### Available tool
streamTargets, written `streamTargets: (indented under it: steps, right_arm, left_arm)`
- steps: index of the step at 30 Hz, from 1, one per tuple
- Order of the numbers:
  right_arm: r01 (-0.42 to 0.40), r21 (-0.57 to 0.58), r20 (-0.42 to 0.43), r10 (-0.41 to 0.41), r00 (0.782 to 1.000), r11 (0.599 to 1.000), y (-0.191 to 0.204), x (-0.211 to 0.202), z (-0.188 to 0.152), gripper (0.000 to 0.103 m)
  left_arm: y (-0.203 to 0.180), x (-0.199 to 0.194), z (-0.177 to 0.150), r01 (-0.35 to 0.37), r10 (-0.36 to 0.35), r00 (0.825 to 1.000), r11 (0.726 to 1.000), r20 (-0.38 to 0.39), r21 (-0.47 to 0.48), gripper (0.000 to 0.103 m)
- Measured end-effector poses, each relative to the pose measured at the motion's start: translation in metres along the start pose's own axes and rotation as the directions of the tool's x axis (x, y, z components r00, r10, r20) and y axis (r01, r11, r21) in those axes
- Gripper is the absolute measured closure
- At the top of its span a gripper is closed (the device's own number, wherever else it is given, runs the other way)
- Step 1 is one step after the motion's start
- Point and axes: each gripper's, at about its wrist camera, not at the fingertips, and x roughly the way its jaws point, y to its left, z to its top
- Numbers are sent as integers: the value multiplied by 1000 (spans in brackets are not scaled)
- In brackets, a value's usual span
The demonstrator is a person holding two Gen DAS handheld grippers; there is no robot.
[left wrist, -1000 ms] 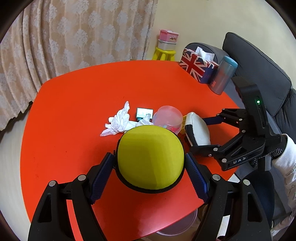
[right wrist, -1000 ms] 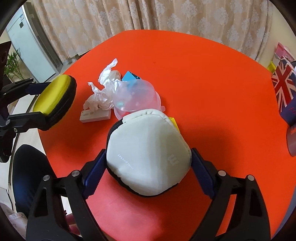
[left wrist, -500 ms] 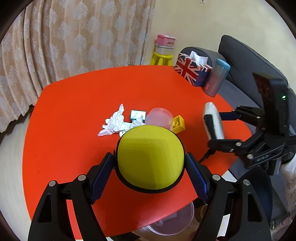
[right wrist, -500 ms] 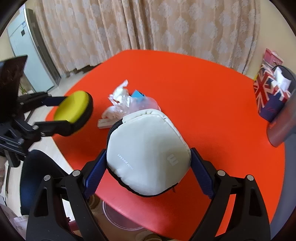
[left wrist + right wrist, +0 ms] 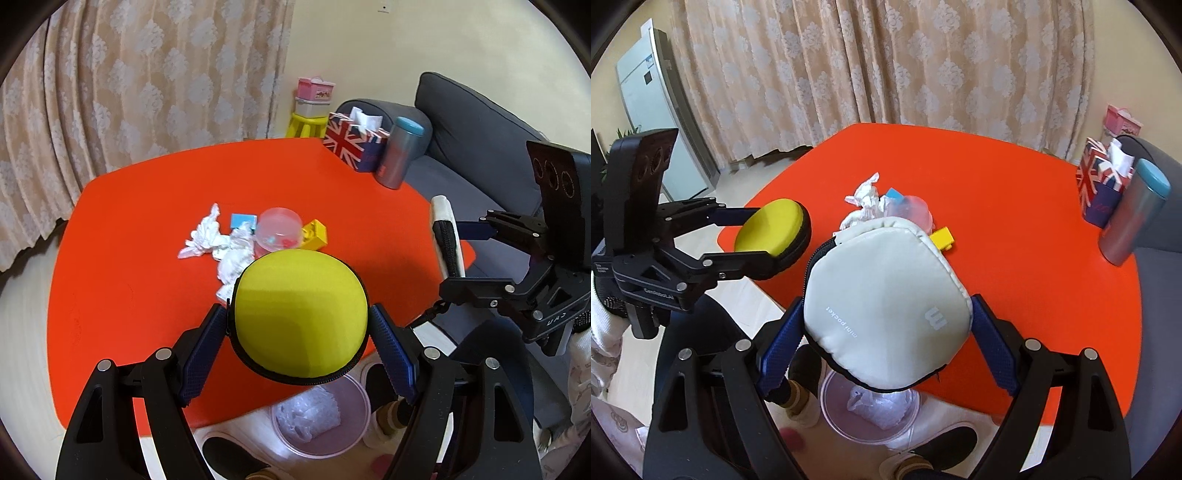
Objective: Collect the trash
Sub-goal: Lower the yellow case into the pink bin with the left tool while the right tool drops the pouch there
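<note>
My left gripper (image 5: pixel 299 330) is shut on a round yellow zip case (image 5: pixel 301 314), held above the near edge of the red table (image 5: pixel 129 229). My right gripper (image 5: pixel 886 328) is shut on a white "mini pocket" pouch (image 5: pixel 886 302), also held above the table's near edge. Each gripper shows in the other's view: the left one with the yellow case (image 5: pixel 772 229), the right one with the white pouch (image 5: pixel 447 240). Crumpled white tissues (image 5: pixel 214 240), a clear plastic dome (image 5: pixel 279 232) and a yellow block (image 5: pixel 314 232) lie in the middle of the table.
A clear pink-tinted bin (image 5: pixel 319 417) with crumpled plastic stands on the floor below the table's near edge, also in the right wrist view (image 5: pixel 871 410). A Union Jack tissue box (image 5: pixel 354 144) and a grey-blue tumbler (image 5: pixel 400 155) stand at the far right corner. A grey sofa (image 5: pixel 480 129) is on the right.
Both grippers have lifted and pulled back from the table with their cases. The pile of trash now lies farther off, and the bin on the floor has come into view.
</note>
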Motion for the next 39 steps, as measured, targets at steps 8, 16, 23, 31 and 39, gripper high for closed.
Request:
streamTargets:
  steps: [8,16,23,31,39]
  right_arm:
    - [25,34,8,-25,1000,999,3,-12,-25,17]
    - [39,46,0,-39,999,998,1,-11,-46,17]
    - [44,59,-2,-44,999,997,-2,-11,-52,17]
    - [36,53,-2,-36,999,998,0,-10,-55,17]
    - [6,36,-9,-6,1000,999,10,-5,-57,17]
  left_arm:
    - [-22,5,-25,26,-26,999,1000,-22,14,28]
    - [-37,18,-43,50,-48,997,998,-55,27,28]
    - [-44,20,-44,60,-58,997,998,-49,30,11]
    - [-37,19,-42,38,-38,999,999,-28,5,8]
    - [-27,10,-43,10,-10,1000,1000,-14,-22,7]
